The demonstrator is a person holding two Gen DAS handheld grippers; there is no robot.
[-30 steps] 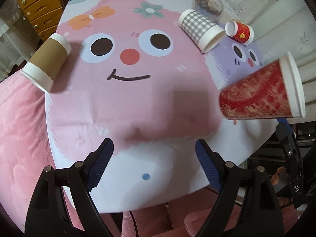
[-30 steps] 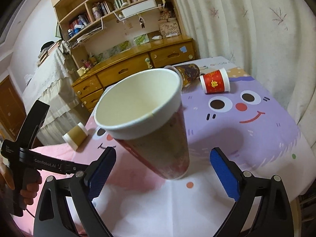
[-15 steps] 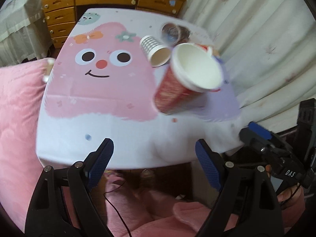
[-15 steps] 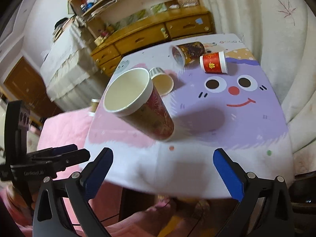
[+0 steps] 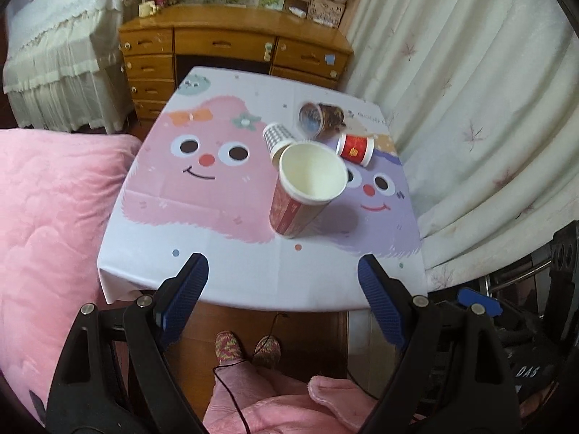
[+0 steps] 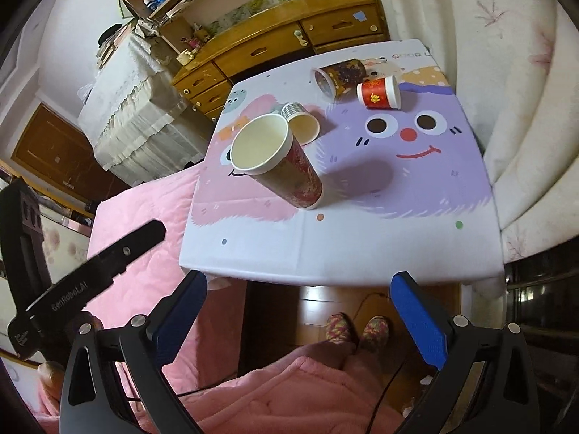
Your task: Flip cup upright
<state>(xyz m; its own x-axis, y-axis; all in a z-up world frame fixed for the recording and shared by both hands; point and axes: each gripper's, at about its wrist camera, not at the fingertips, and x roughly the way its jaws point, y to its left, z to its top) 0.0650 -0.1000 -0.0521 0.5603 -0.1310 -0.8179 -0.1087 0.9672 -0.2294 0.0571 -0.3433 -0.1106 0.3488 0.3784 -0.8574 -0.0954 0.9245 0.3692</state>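
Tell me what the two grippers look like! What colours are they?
Both match: the left gripper and right gripper have shiny black plastic arms with silver screws and ridged blue pads on the fingers. The left one's black handle says "GenRobot.AI" in white.

1. My left gripper [image 5: 282, 291] has its jaws spread wide, and nothing sits between the blue pads [image 5: 182, 294].
2. My right gripper [image 6: 304, 307] is likewise spread wide, its blue pads [image 6: 416, 316] gripping nothing.
3. Both grippers are held high and pulled back, pointing forward and down; each pair of fingertips is touching nothing.
4. In the right wrist view I see the left gripper's black body [image 6: 87, 282] off to the left, angled upward.
5. In the left wrist view the right gripper's black body [image 5: 524, 354] shows at the lower right edge.
6. My legs, in pink, and feet [image 6: 356, 327] in knitted slippers show below both grippers.
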